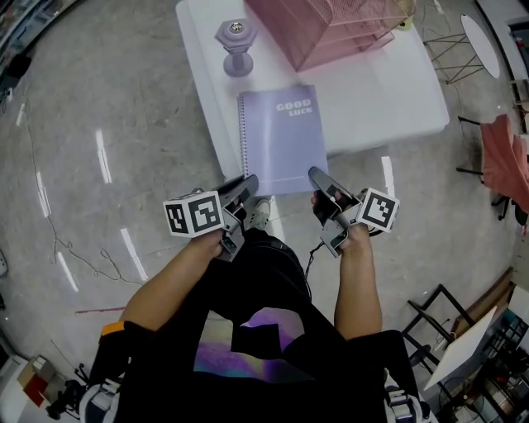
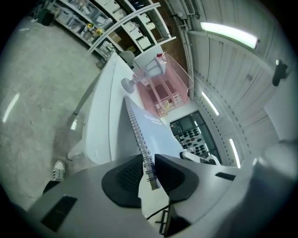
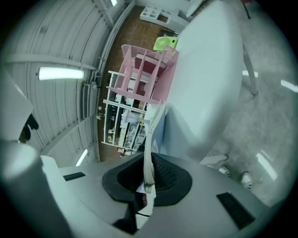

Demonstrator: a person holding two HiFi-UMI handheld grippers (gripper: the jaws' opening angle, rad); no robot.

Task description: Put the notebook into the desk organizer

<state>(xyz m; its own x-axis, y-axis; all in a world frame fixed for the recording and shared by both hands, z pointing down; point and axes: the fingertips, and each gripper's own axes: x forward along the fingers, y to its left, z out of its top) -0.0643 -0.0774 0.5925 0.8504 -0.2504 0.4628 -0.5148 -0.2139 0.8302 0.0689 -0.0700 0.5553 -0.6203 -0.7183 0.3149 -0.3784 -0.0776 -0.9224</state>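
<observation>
Notebook (image 1: 281,136): light, thin, likely to sag between holds. Left gripper (image 1: 248,183) clamps the stiff spiral corner; right gripper (image 1: 317,176) pinches the opposite near corner

We saw a white table (image 1: 388,91) ahead of both grippers. A pink organizer (image 1: 331,25) stood at its far side. A small purple stand (image 1: 236,45) stood beyond the left gripper (image 1: 248,183). The purple notebook (image 1: 281,136) overhung the near edge, reaching both that gripper and the right gripper (image 1: 318,176).
</observation>
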